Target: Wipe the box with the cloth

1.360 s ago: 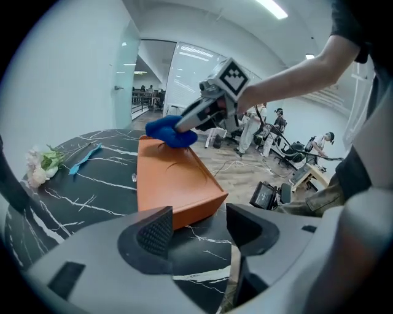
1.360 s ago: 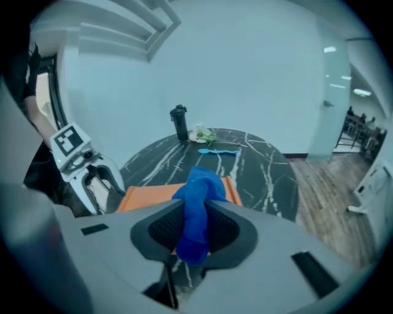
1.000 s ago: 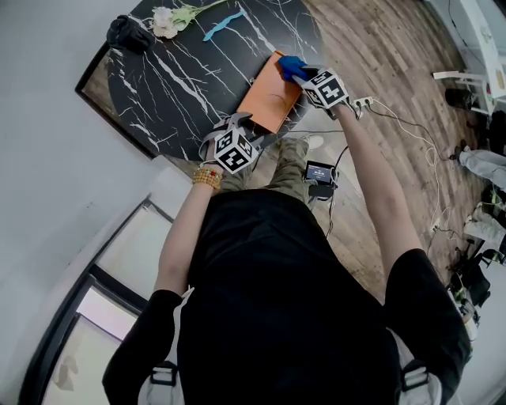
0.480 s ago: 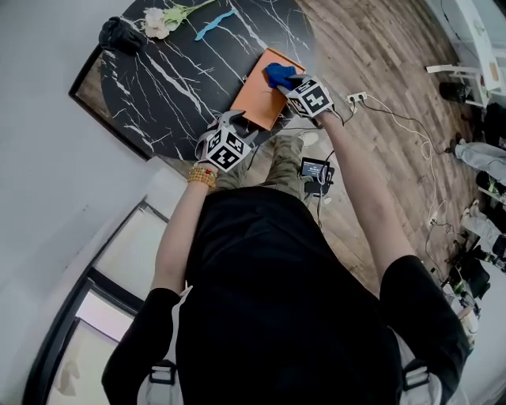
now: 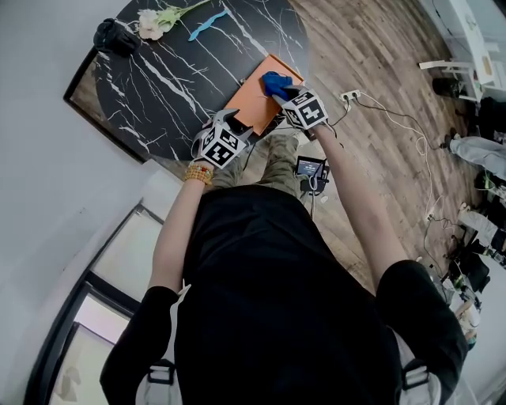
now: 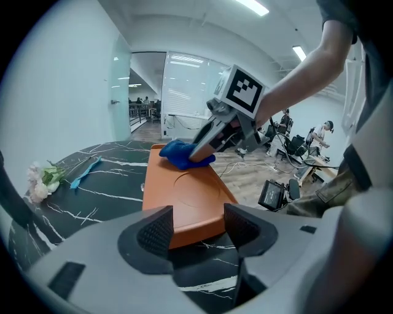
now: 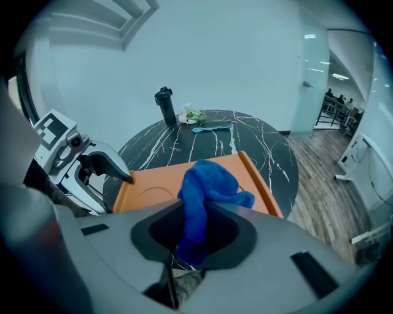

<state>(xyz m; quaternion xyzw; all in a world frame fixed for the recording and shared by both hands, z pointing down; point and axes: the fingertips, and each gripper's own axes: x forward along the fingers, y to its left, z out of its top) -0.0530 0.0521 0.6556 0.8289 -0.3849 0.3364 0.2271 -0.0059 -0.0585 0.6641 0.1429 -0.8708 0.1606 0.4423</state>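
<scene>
Box (image 5: 251,107), orange, flat on the black marbled table (image 5: 182,71), blue cloth (image 5: 273,81) on its far end.

Head view: the box lies at the table's near edge, with the left gripper (image 5: 236,120) at its near end and the right gripper (image 5: 281,88) over its far end with the cloth. Left gripper view: the jaws have just been closing; the box's near end fills the gap and both pads meet it, a grip on the box. Beyond, the right gripper holds the cloth down on the box's far part. Right gripper view: the jaws pinch a hanging fold of the cloth, the rest bunched ahead over the box. Flowers (image 5: 150,24), a black bottle (image 5: 115,37) and a light-blue item (image 5: 207,24) sit at the table's far side, well apart from the box.
</scene>
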